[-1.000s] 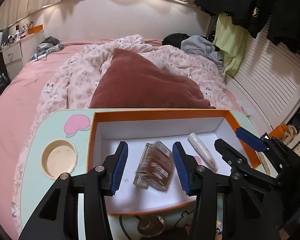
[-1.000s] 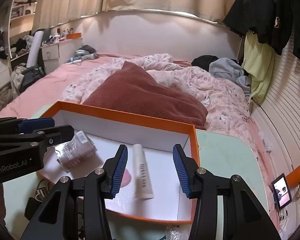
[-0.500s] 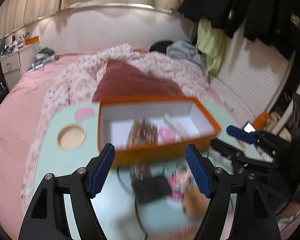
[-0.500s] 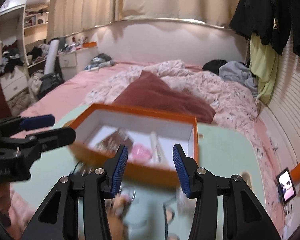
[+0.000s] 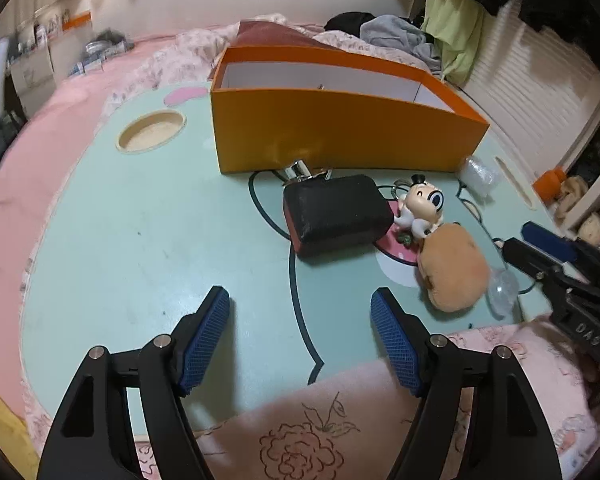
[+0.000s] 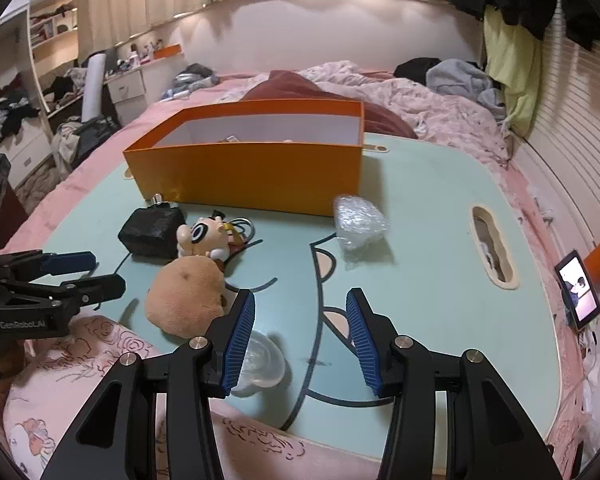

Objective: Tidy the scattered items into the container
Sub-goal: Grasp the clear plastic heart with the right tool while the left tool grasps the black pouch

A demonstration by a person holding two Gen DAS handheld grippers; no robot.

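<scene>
— Blue-padded tongs: how are they sitting?

— Both are gaping apart, gripping nothing. The right gripper is hovering low over the table; the left gripper is hanging further back.

— What is lying nearest?

— The plush, just left of the right gripper and ahead of it, on the near side of the box. Its long axis is running roughly toward the box. I'd judge the right the closer.

Both grippers, left and right, pulled back from the orange box.
</scene>
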